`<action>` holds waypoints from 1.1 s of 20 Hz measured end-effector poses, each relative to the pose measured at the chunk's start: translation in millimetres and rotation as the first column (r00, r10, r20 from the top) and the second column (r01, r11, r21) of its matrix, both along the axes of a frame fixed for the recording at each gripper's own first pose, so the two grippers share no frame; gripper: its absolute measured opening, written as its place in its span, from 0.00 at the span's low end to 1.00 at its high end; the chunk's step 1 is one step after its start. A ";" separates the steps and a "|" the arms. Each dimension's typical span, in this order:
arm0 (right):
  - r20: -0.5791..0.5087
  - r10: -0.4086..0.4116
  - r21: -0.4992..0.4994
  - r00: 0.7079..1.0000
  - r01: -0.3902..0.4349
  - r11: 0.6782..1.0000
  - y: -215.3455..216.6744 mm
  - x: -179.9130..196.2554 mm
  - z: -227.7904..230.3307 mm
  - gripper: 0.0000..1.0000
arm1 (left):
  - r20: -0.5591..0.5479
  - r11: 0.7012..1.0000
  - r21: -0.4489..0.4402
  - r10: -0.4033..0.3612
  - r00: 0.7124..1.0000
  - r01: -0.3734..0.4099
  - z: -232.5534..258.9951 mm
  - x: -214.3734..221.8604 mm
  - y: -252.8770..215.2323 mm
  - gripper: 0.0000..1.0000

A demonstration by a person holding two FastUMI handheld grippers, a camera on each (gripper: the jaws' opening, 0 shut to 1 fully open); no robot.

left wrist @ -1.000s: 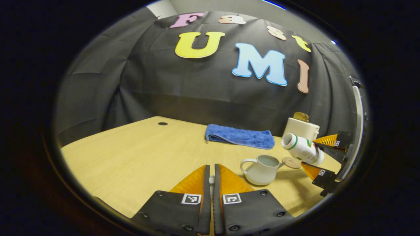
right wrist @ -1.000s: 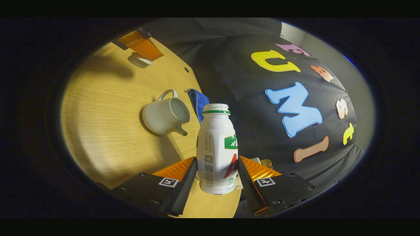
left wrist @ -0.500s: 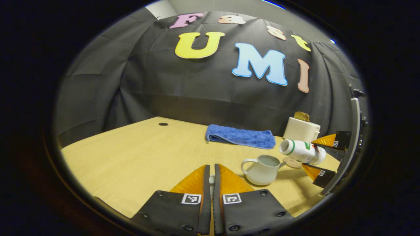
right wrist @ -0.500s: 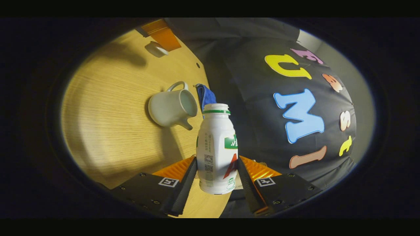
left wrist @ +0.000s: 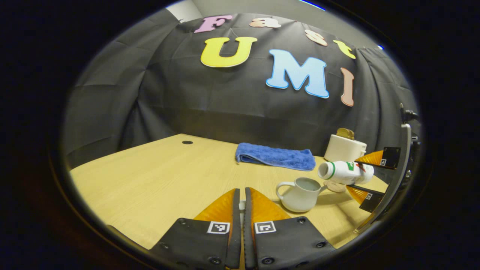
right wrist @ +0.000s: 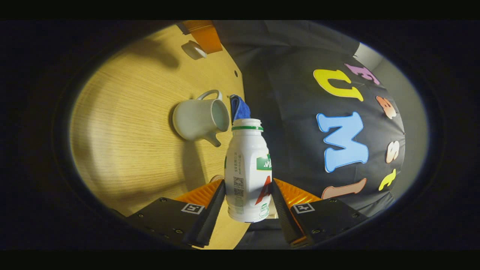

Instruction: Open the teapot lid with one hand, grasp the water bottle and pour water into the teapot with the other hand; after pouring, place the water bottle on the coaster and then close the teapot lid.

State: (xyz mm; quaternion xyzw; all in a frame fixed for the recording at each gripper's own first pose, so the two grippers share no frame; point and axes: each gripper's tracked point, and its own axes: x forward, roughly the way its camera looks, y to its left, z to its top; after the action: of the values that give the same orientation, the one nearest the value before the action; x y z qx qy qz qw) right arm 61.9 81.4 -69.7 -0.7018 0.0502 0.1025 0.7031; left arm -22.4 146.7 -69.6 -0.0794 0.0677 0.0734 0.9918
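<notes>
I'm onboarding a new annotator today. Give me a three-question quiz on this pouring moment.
1. True or false: the teapot has its lid on.
2. What does the right hand-held gripper hold? A) blue towel B) water bottle C) coaster
3. Fill in: the water bottle lies nearly ____, mouth toward the teapot.

Key: 1 false; 2 B; 3 horizontal.

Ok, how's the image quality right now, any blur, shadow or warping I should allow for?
Left gripper view: sharp, table edge bowed by fisheye, teapot casts a soft shadow. Right gripper view: dimmer, wood grain slightly smeared at left, bottle crisp, dark shadow beside the teapot.
</notes>
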 end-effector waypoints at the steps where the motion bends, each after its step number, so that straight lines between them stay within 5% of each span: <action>1: 0.001 0.003 -0.009 1.000 -0.003 1.000 0.8 0.2 1.6 0.71 | 0.000 1.000 0.000 0.000 1.000 0.000 -0.9 -0.2 -0.1 0.14; 22: -0.003 0.063 -0.188 0.998 -0.062 0.980 7.9 7.2 10.7 0.71 | 0.013 1.000 -0.006 0.007 1.000 -0.007 0.8 -0.2 1.6 0.10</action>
State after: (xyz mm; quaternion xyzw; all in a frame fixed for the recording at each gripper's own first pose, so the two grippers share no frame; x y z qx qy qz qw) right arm 69.0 89.3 -58.9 -0.7666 0.0366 0.1182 0.6301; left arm -22.6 148.3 -68.8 -0.0829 0.0614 0.0759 0.9918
